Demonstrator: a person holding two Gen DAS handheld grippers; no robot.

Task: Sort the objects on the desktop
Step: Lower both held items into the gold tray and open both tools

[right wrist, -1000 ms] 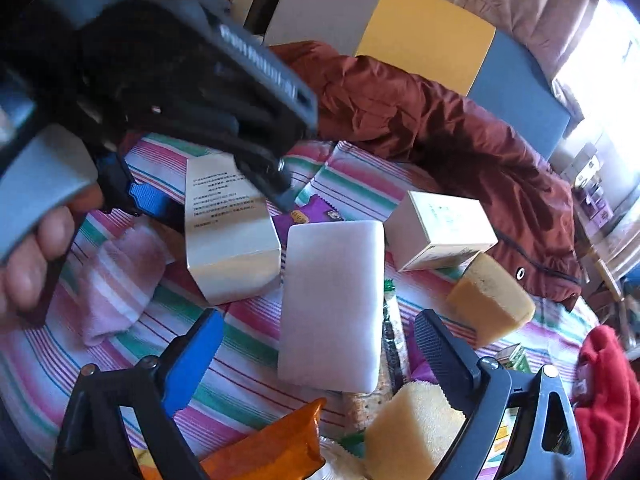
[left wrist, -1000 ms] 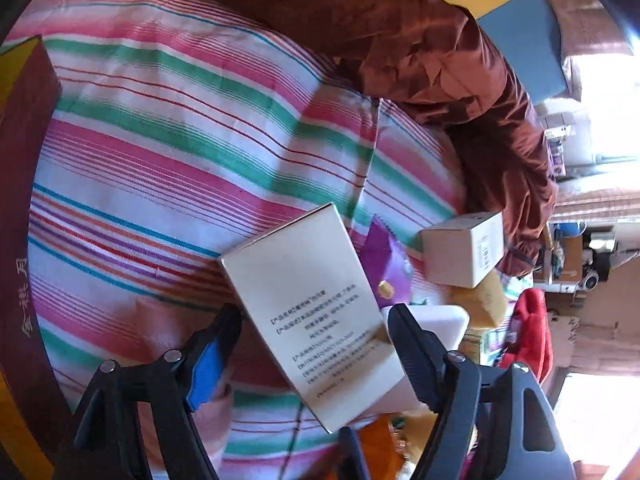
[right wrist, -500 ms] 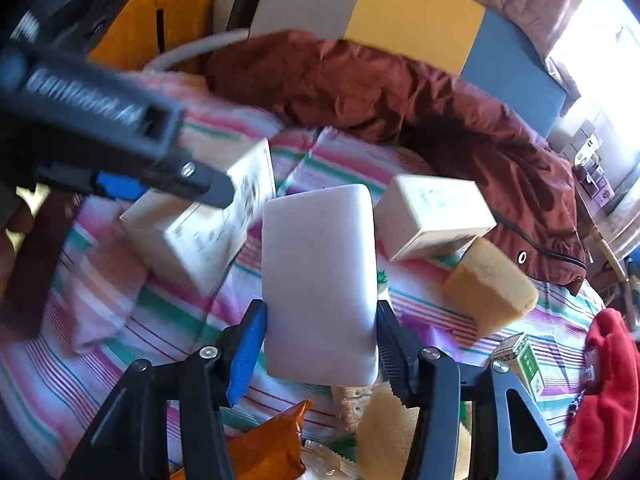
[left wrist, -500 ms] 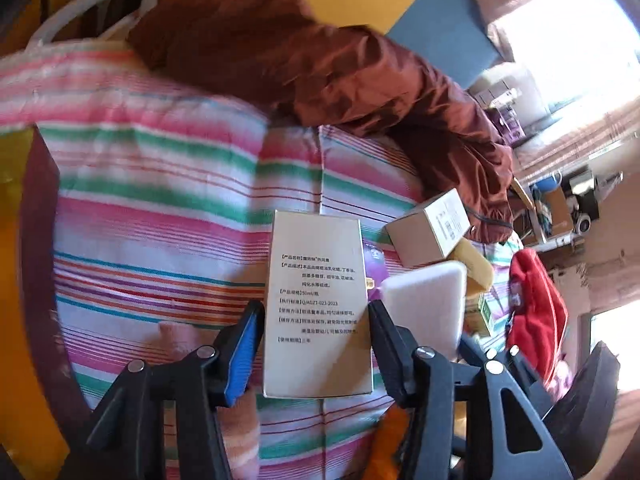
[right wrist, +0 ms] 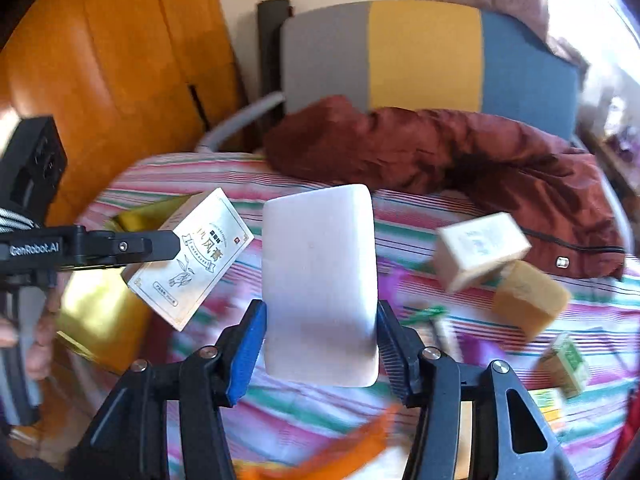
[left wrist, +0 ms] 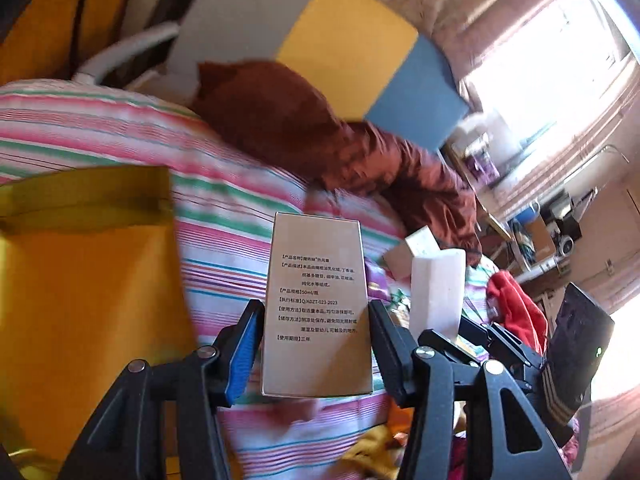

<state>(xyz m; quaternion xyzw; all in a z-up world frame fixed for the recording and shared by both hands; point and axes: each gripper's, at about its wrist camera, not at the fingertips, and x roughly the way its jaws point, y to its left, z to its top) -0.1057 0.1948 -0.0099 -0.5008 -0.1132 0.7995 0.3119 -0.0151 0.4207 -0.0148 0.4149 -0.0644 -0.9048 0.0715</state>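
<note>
Both items are now riding clear of the striped bedspread they were lying on a second ago — left gripper clamping the printed carton, right gripper clamping the white block; foreground clutter is blurring, unreadable.

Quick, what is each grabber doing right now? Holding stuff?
Left gripper: shut on the beige printed box, lifted off the striped cloth.
Right gripper: shut on the white block, also lifted.
</note>
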